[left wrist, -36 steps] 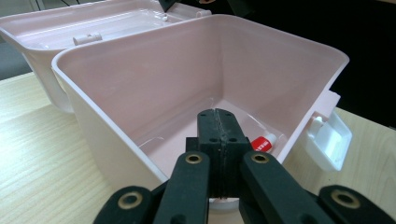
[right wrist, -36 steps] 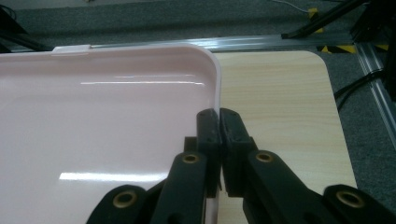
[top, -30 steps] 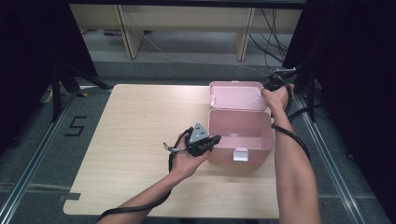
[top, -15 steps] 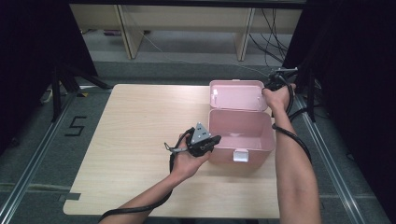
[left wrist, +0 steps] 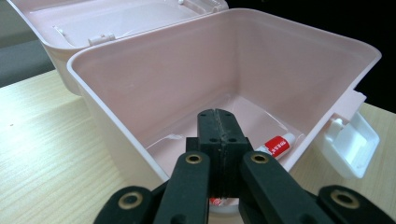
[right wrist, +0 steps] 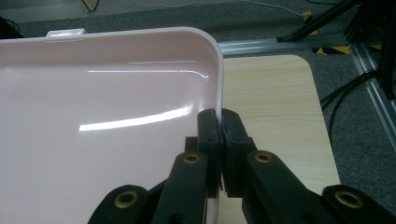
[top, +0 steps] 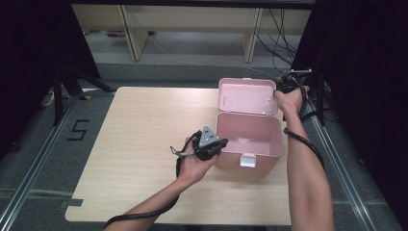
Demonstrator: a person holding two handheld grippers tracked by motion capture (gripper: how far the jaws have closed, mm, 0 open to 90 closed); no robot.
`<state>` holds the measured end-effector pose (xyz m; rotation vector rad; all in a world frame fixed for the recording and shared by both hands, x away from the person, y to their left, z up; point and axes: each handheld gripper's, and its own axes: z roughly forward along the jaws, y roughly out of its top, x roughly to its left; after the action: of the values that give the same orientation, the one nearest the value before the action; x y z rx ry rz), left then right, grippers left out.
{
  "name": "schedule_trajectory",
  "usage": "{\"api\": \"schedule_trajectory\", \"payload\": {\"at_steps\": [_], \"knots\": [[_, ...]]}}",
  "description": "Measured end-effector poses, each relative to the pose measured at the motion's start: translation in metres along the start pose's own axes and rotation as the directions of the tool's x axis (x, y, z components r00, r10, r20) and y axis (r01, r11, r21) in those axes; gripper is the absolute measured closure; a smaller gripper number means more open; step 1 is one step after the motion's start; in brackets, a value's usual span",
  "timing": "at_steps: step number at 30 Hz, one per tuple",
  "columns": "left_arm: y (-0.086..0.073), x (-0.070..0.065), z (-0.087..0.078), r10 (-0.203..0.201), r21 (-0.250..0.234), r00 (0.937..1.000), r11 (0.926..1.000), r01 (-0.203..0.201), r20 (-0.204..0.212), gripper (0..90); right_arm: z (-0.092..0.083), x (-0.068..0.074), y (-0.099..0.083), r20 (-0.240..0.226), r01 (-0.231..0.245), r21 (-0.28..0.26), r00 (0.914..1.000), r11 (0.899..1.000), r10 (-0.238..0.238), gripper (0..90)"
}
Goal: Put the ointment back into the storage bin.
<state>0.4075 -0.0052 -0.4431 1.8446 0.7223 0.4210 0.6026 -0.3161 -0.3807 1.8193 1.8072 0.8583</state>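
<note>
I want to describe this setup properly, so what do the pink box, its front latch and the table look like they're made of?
The pink box looks like glossy moulded plastic: smooth thin walls with light streaks on the open lid. The front latch seems to be white plastic, slightly translucent. The table shows pale wood grain with a matte finish, probably laminate or veneer; the pictures cannot settle which.

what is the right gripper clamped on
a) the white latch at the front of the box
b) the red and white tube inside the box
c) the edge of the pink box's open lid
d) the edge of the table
c: in the right gripper view the right gripper has its jaws pinched shut on the rim of the pink lid, and the high view shows that hand at the lid's side edge.
</note>
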Motion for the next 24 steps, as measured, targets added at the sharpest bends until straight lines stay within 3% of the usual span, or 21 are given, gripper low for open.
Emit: {"api": "schedule_trajectory", "payload": {"at_steps": [1, 2, 4, 6, 7, 11, 12, 13, 15, 17, 18, 19, 20, 21, 22, 24], "knots": [[0.000, 0.000, 0.000, -0.001, -0.001, 1.0000, 1.0000, 0.001, -0.001, 90.0, -0.001, -0.001, 0.000, 0.004, 0.010, -0.004, 0.9999, 1.000, -0.010, 89.5], [0.000, 0.000, 0.000, 0.000, 0.000, 1.0000, 1.0000, 0.000, -0.002, 90.0, -0.002, 0.003, -0.001, -0.001, -0.042, 0.006, 0.9991, 0.999, 0.042, 89.5], [0.000, 0.000, 0.000, 0.001, 0.001, 1.0000, 1.0000, -0.001, -0.004, 90.0, -0.002, 0.000, 0.000, 0.006, 0.010, -0.007, 0.9999, 1.000, -0.010, 89.4], [0.000, 0.000, 0.000, 0.002, 0.002, 1.0000, 1.0000, -0.002, -0.005, 90.0, -0.003, 0.000, 0.000, 0.008, 0.019, -0.014, 0.9998, 1.000, -0.019, 89.4], [0.000, 0.000, 0.000, 0.002, 0.003, 1.0000, 1.0000, -0.002, -0.005, 90.0, -0.004, 0.001, 0.000, 0.004, -0.004, -0.008, 1.0000, 1.000, 0.004, 89.4], [0.000, -0.001, 0.000, 0.002, 0.005, 1.0000, 1.0000, -0.002, -0.006, 90.0, -0.005, -0.002, 0.001, 0.000, 0.045, -0.031, 0.9990, 0.998, -0.045, 89.5], [0.000, -0.001, 0.000, 0.003, 0.006, 1.0000, 1.0000, -0.003, -0.006, 90.0, -0.007, 0.001, 0.000, 0.002, 0.004, -0.020, 1.0000, 1.000, -0.004, 89.5], [0.000, -0.001, 0.001, -0.007, 0.009, 0.9999, 0.9999, 0.007, 0.008, 90.0, -0.008, 0.002, 0.000, -0.002, -0.009, -0.021, 1.0000, 1.000, 0.009, 89.5], [-0.001, -0.005, 0.006, -0.021, 0.011, 0.9994, 0.9997, 0.020, 0.028, 90.0, -0.010, 0.003, 0.001, -0.012, -0.002, -0.028, 0.9999, 1.000, 0.002, 89.7], [-0.001, -0.010, 0.008, 0.018, 0.015, 0.9998, 0.9997, -0.017, -0.009, 90.0, -0.014, 0.006, 0.003, -0.029, 0.004, -0.045, 0.9996, 0.999, -0.005, 89.7], [-0.002, -0.010, 0.008, 0.019, 0.007, 0.9998, 0.9998, -0.019, -0.003, 90.0, -0.015, 0.006, 0.003, -0.023, 0.028, -0.052, 0.9993, 0.998, -0.029, 89.7], [-0.002, -0.010, 0.007, 0.017, 0.010, 0.9998, 0.9998, -0.017, -0.006, 90.0, -0.015, 0.008, 0.003, -0.024, -0.001, -0.048, 0.9997, 0.999, 0.000, 89.7], [-0.002, -0.009, 0.007, 0.018, 0.011, 0.9998, 0.9998, -0.018, -0.009, 90.0, -0.015, 0.005, 0.003, -0.026, 0.011, -0.046, 0.9996, 0.999, -0.012, 89.7], [-0.002, -0.009, 0.007, 0.018, 0.012, 0.9998, 0.9998, -0.018, -0.011, 90.0, -0.016, 0.005, 0.002, -0.022, -0.015, -0.033, 0.9997, 0.999, 0.014, 89.7], [-0.001, -0.009, 0.007, 0.013, 0.017, 0.9998, 0.9998, -0.013, -0.014, 90.0, -0.015, 0.003, 0.002, -0.024, 0.002, -0.041, 0.9997, 0.999, -0.003, 89.7], [0.000, -0.009, 0.008, 0.018, 0.025, 0.9996, 0.9996, -0.017, -0.022, 90.0, -0.014, 0.005, 0.001, -0.028, -0.034, -0.062, 0.9991, 0.997, 0.032, 89.6]]}}
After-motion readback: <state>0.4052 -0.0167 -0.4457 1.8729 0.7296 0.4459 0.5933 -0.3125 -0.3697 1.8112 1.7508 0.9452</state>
